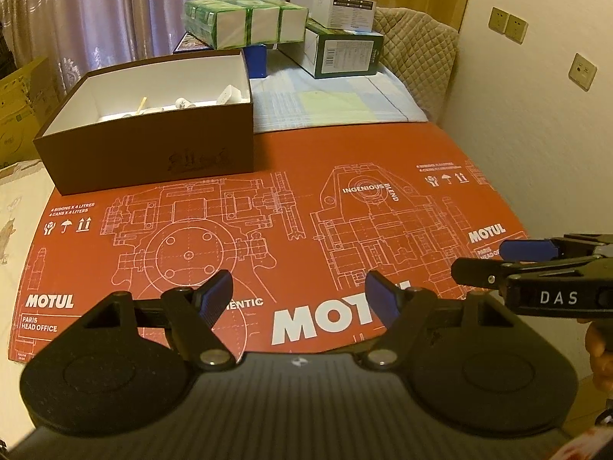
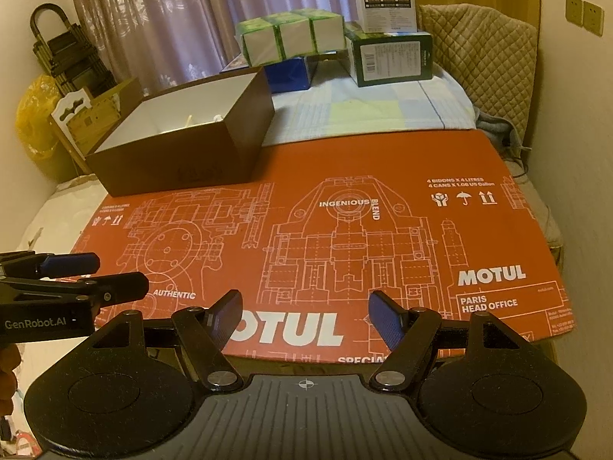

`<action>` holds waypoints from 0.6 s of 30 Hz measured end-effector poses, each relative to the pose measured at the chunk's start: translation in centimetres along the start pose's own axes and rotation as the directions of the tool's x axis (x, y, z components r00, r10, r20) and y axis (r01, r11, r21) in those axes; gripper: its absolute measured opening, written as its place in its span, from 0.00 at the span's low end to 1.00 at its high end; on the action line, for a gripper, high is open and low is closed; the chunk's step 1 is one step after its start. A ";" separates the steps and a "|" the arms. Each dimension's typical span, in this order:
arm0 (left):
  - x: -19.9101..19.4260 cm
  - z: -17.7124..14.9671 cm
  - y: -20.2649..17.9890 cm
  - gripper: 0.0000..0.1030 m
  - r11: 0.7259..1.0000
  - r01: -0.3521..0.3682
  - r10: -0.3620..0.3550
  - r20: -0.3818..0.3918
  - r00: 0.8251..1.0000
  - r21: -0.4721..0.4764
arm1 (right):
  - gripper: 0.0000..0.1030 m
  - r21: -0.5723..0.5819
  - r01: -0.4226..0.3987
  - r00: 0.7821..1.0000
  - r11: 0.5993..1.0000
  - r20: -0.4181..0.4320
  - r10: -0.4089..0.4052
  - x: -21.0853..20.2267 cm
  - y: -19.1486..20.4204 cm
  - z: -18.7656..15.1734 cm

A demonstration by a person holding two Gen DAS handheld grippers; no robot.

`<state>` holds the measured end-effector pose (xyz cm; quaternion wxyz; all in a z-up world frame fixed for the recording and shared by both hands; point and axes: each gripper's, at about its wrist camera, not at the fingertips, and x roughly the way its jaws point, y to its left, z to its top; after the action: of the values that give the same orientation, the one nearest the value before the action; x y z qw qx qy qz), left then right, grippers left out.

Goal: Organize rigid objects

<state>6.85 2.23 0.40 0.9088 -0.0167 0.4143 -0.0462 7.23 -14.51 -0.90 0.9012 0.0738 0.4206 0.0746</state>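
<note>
A home bedroom: a bed with a pale checked sheet (image 2: 383, 111), a quilted beige headboard cover (image 2: 494, 53), sheer mauve curtains (image 2: 161, 11) and stacked cardboard cartons (image 1: 337, 42).

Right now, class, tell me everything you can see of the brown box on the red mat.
The brown box is an open, lidless rectangular carton, seemingly cardboard, dark brown outside with a faint dark logo on its front wall and plain white inside. It sits flat and upright on the far left corner of the red printed mat. Several small white items and a thin yellowish stick lie on its floor. Neither gripper touches it.
</note>
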 end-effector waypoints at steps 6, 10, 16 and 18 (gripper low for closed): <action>0.2 0.3 -0.3 0.71 1.000 -0.001 0.001 -0.001 1.000 0.006 | 0.68 0.007 0.000 1.000 1.000 0.002 0.000 -0.1 -0.5 0.0; 0.4 0.4 -0.5 0.71 1.000 -0.002 0.002 -0.003 1.000 0.008 | 0.68 0.008 0.000 1.000 1.000 0.002 0.000 -0.1 -0.6 0.0; 0.8 0.7 -0.7 0.71 1.000 0.000 0.000 -0.008 1.000 0.014 | 0.68 0.012 0.002 1.000 1.000 0.001 -0.002 -0.1 -0.9 0.1; 0.9 0.7 -0.8 0.71 1.000 0.001 -0.001 -0.009 1.000 0.015 | 0.68 0.014 0.002 1.000 1.000 -0.001 -0.002 -0.1 -0.9 0.1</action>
<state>7.92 1.33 0.26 0.9071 -0.0100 0.4179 -0.0497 7.36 -15.43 -0.95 0.9006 0.0794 0.4215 0.0706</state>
